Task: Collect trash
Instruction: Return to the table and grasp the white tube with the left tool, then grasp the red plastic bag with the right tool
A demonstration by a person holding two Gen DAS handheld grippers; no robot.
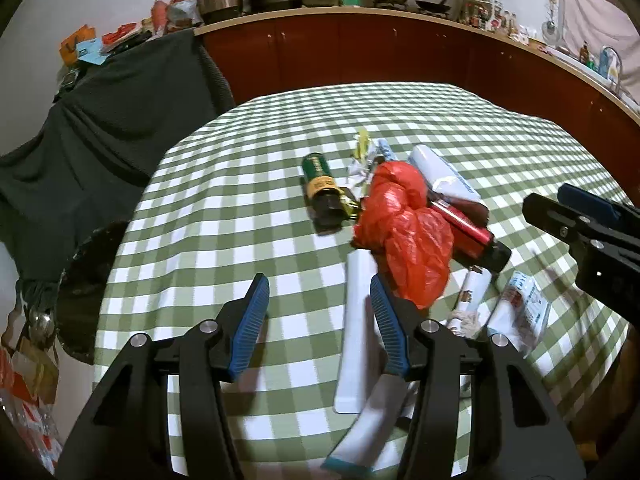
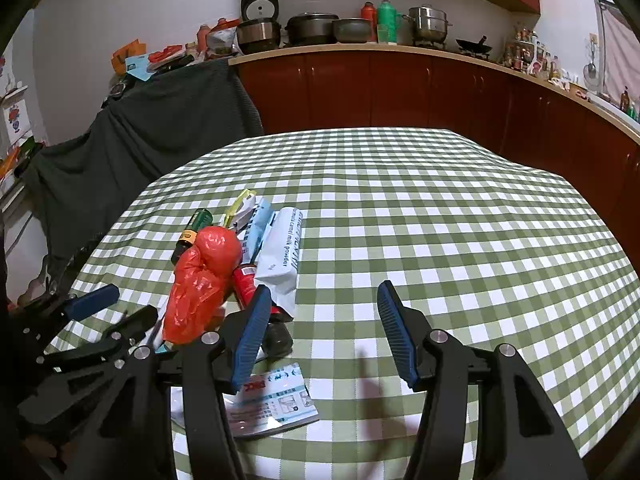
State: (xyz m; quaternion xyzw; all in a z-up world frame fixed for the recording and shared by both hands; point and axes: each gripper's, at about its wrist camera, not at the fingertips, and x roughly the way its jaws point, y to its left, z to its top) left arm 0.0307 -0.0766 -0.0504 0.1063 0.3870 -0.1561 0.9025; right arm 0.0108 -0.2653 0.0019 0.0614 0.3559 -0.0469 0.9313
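Trash lies in a heap on the green checked tablecloth [image 1: 224, 216]: a crumpled red plastic bag [image 1: 404, 232], a green and yellow bottle [image 1: 322, 184] on its side, a red bottle [image 1: 468, 228], a white milk powder pouch [image 1: 440, 172] and small wrappers [image 1: 520, 312]. A long white strip [image 1: 354, 336] runs beside my left gripper [image 1: 320, 304], which hovers open just short of the heap with nothing between its fingers. My right gripper [image 2: 320, 312] is open too, over bare cloth right of the red bag [image 2: 204, 276]. A printed packet [image 2: 272, 404] lies under its left finger.
A dark green cloth [image 1: 100, 128] drapes furniture left of the table. A black bag [image 1: 84, 280] hangs off the table's left edge. Red cabinets [image 2: 400, 88] with pots and bottles on the counter run behind. The cloth's far and right parts [image 2: 480, 208] hold nothing.
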